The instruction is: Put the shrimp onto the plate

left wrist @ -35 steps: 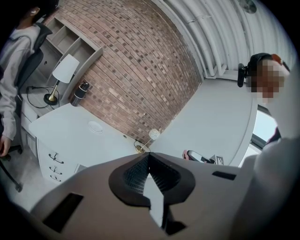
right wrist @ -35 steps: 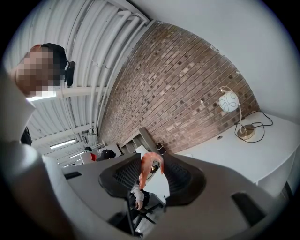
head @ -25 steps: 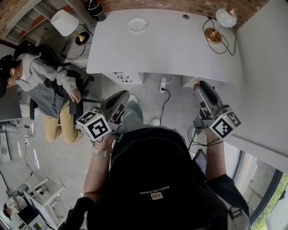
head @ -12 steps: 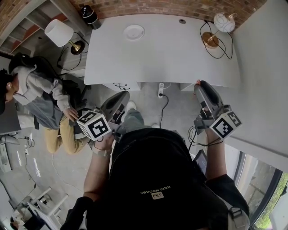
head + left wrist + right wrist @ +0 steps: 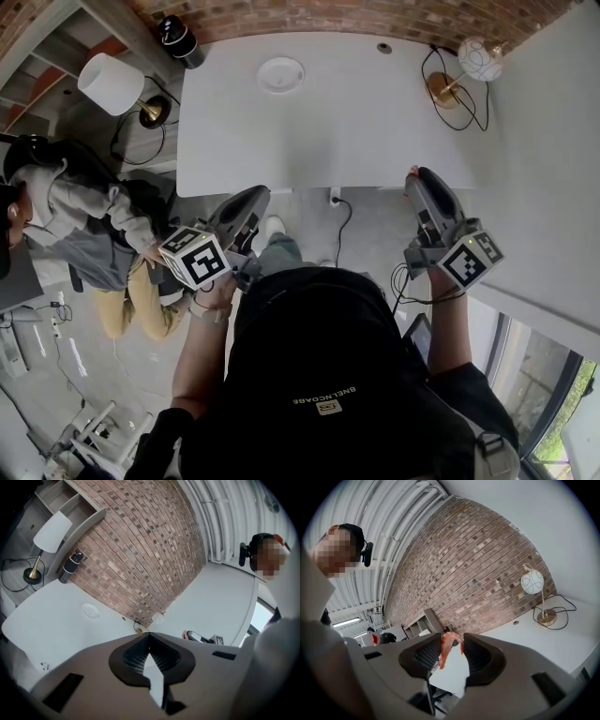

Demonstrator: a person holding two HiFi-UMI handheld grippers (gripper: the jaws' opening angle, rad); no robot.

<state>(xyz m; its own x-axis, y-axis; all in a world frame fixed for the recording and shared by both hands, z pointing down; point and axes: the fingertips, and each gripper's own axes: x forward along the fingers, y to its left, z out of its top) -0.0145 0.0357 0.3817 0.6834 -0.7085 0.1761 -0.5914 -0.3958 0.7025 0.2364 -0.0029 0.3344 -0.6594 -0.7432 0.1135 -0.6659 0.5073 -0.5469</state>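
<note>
Holding pink shrimp (image 5: 446,650) pinched between fingers (image 5: 480,656): right gripper (image 5: 451,644), at near edge of white bench (image 5: 356,122). Left gripper (image 5: 149,637): fingers closed together, just short of same edge. White plate (image 5: 281,74) at bench's far side, well apart from shrimp.

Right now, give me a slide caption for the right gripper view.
Right gripper holds an orange shrimp between its jaws, brick wall and globe lamp on a white desk beyond.

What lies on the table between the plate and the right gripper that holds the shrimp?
Nothing: in the head view, the white table between the plate and the right gripper is bare. The shrimp sits between its fingers.
</note>
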